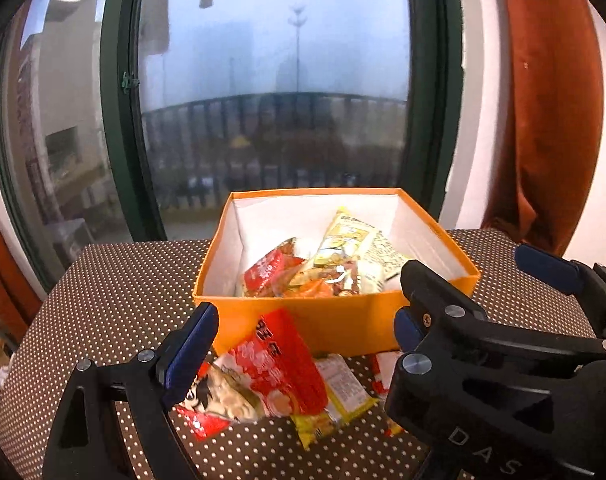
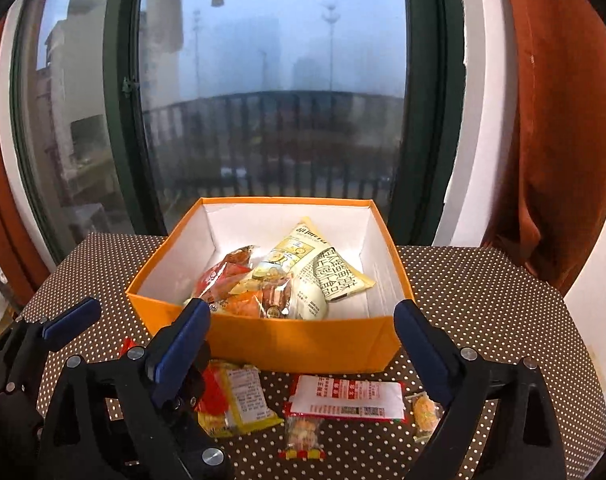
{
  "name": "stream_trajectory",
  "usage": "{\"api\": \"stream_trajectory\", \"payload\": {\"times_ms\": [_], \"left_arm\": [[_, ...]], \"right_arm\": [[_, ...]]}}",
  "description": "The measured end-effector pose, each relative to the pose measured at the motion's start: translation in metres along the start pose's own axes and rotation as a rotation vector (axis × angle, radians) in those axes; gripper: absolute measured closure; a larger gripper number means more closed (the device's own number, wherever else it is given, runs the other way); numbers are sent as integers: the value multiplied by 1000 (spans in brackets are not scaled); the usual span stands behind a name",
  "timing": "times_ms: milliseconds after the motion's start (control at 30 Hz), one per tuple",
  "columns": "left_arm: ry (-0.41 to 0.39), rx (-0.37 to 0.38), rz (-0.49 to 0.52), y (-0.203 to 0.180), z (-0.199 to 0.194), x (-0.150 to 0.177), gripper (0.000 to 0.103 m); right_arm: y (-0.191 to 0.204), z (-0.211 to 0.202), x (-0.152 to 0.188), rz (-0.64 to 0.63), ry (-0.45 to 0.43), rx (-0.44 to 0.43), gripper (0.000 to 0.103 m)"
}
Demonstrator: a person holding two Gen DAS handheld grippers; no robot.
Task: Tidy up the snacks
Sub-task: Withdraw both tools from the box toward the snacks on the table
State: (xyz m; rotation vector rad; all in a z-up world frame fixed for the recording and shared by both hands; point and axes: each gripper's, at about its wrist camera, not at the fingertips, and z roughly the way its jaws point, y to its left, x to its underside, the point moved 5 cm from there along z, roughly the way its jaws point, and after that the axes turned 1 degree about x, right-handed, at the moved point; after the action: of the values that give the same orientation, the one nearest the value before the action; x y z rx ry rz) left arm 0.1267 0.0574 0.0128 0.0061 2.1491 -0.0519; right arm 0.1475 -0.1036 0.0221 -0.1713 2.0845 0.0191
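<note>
Several packets already sit in the orange box (image 2: 263,344), centre of the right-wrist view: a pale yellow bag (image 2: 303,272) leaning toward the back-right, plus red and orange wrappers (image 2: 227,284) heaped at the front-left inside. So roughly half done, I'd judge, maybe a bit more.

Left to do, all on the dotted tablecloth (image 2: 483,292) just in front of the box: a big red packet (image 1: 271,376) lower centre of the left-wrist view, lying over a yellow packet (image 1: 335,400); then, in the right-wrist view, a white-and-red packet (image 2: 349,398) at bottom centre, a small clear sachet (image 2: 303,436) below it, and a small yellow sweet (image 2: 425,414) to the right. Approx five items outside; a red scrap shows at the left too, can't tell what it is.

Left gripper (image 1: 303,332) has jaws wide apart, nothing between the pads; the red packet is under it, not pinched. Right gripper (image 2: 303,340) is likewise spread wide and empty, w/ the box front seen thru the gap.

Next pick prob the red packet, since it covers the yellow one. Thin crinkly wrappers lying flat, so edges may slip.
</note>
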Motion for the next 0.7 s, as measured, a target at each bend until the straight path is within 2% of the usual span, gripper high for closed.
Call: {"api": "stream_trajectory", "payload": {"times_ms": [233,333,700], "left_arm": [[5,30,11,-19,-14,26,12],[14,42,30,-27,-15,35,12],[34,38,70,-52,-14,68,12]], "right_arm": [[-11,-16,22,-4,-10,4,7],[-16,-21,33,-12,-11,34,7],[-32,-34,67,-23,-18,55,7]]}}
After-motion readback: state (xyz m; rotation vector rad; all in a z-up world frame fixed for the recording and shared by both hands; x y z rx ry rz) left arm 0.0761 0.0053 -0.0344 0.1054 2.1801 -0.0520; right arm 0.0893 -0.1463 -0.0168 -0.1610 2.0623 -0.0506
